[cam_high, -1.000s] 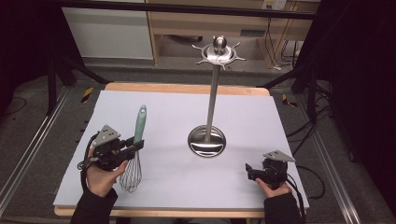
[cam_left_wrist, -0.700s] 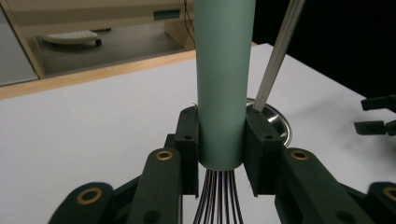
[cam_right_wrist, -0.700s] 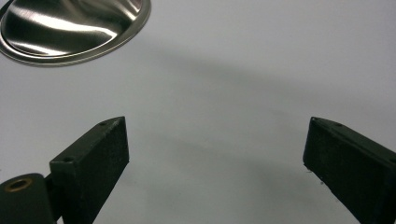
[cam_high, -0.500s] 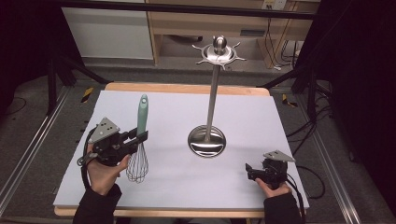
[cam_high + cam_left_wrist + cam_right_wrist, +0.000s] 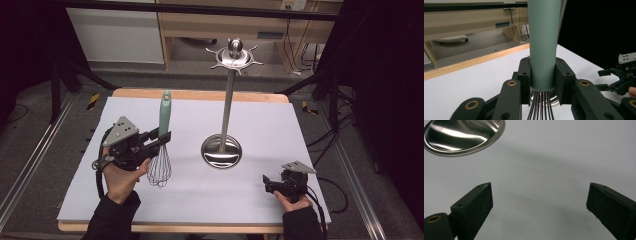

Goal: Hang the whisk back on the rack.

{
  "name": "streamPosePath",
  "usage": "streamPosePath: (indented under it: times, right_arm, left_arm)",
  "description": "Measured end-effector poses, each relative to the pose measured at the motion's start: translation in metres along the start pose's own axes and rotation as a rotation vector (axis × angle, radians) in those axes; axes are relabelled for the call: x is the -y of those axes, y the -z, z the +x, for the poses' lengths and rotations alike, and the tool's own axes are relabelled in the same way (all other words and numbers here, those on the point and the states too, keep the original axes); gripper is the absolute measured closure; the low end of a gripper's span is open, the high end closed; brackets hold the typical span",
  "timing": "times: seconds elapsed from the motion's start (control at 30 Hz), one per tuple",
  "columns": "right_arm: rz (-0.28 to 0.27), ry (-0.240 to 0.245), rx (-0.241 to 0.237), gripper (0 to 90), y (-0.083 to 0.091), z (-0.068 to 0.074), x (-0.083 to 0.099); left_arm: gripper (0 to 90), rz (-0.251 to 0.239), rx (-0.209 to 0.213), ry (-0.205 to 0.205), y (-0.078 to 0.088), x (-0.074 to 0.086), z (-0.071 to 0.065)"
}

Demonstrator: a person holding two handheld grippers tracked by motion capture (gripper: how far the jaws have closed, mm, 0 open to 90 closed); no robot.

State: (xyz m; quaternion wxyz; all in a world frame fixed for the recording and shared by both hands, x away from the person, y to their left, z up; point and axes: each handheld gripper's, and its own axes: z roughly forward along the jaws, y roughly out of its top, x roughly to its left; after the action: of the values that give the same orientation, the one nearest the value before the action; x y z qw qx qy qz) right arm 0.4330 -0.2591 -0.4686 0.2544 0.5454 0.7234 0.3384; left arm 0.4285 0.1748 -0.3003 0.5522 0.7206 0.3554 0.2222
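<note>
With the left gripper [image 5: 162, 137] clamped low on the green-handled wire whisk [image 5: 161, 150], lifting upright toward the steel hook stand [image 5: 227, 100] seemed wise, while the right gripper [image 5: 270, 183] rested open.

From above we look forward and down over the whole table [image 5: 250, 200], while our two gripper views sit low and close, both sharing the stand's steel base [image 5: 461, 135].

Whisk handle [image 5: 542, 45]: smooth matt green plastic
Whisk wires [image 5: 159, 169]: thin shiny metal
Stand [image 5: 221, 151]: polished, mirror-bright metal
Table top [image 5: 260, 120]: matt white, wood edge
Gripper jaws: matt black, slightly rough
</note>
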Motion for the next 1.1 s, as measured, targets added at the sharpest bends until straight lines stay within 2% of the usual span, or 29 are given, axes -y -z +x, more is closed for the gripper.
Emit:
streamPosePath:
  times: [0.13,0.17,0.23,0.57,1.1]
  right_arm:
    - [-0.002,0.012,0.001,7.3,0.0,-0.001,0.0]
    - [0.0,0.0,0.0,7.3,0.0,0.0,0.0]
    - [-0.003,0.014,0.001,7.3,0.0,-0.001,0.0]
    - [-0.004,0.01,-0.002,7.3,0.0,-0.002,0.0]
    - [-0.004,0.007,-0.003,7.2,0.0,-0.001,-0.001]
  left_arm:
    - [68.8,-0.008,0.01,-0.005,-0.006,-0.004,-0.005]
    - [68.8,-0.008,0.014,-0.008,-0.007,-0.005,-0.006]
    - [68.8,-0.007,0.018,-0.011,-0.009,-0.007,-0.008]
    - [68.8,-0.016,0.05,-0.032,-0.023,-0.019,-0.023]
    - [68.8,-0.019,0.09,-0.09,-0.044,-0.041,-0.049]
